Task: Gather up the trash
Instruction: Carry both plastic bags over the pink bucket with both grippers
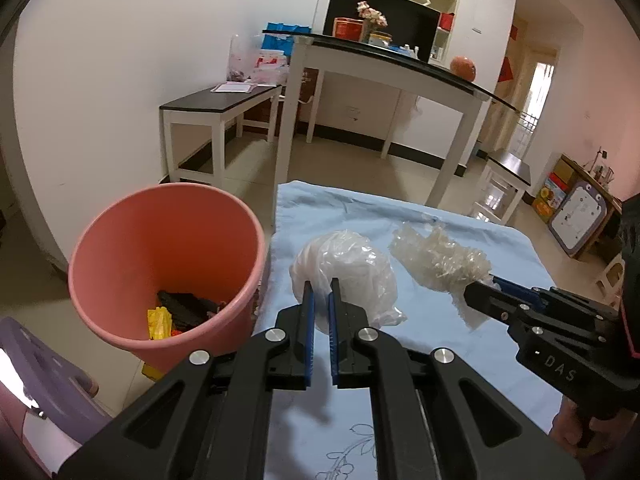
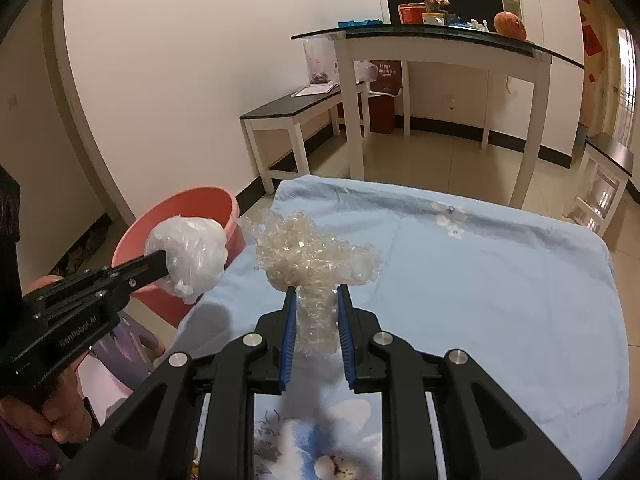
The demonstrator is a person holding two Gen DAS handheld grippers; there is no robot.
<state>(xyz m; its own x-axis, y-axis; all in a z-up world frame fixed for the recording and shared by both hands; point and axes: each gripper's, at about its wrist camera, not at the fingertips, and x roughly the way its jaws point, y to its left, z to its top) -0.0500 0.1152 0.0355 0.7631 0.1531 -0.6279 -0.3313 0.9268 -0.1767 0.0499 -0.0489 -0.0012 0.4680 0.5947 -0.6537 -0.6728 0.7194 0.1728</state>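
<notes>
My left gripper is shut on a crumpled white plastic bag and holds it above the blue cloth, just right of the pink bin. The same bag shows in the right wrist view in front of the bin. My right gripper is shut on a wad of clear bubble wrap held over the cloth; it also shows in the left wrist view. The bin holds dark and yellow trash.
A light blue cloth covers the table I work over. A purple stool stands beside the bin. A white table with a glass top and black-topped benches stand behind on the tiled floor.
</notes>
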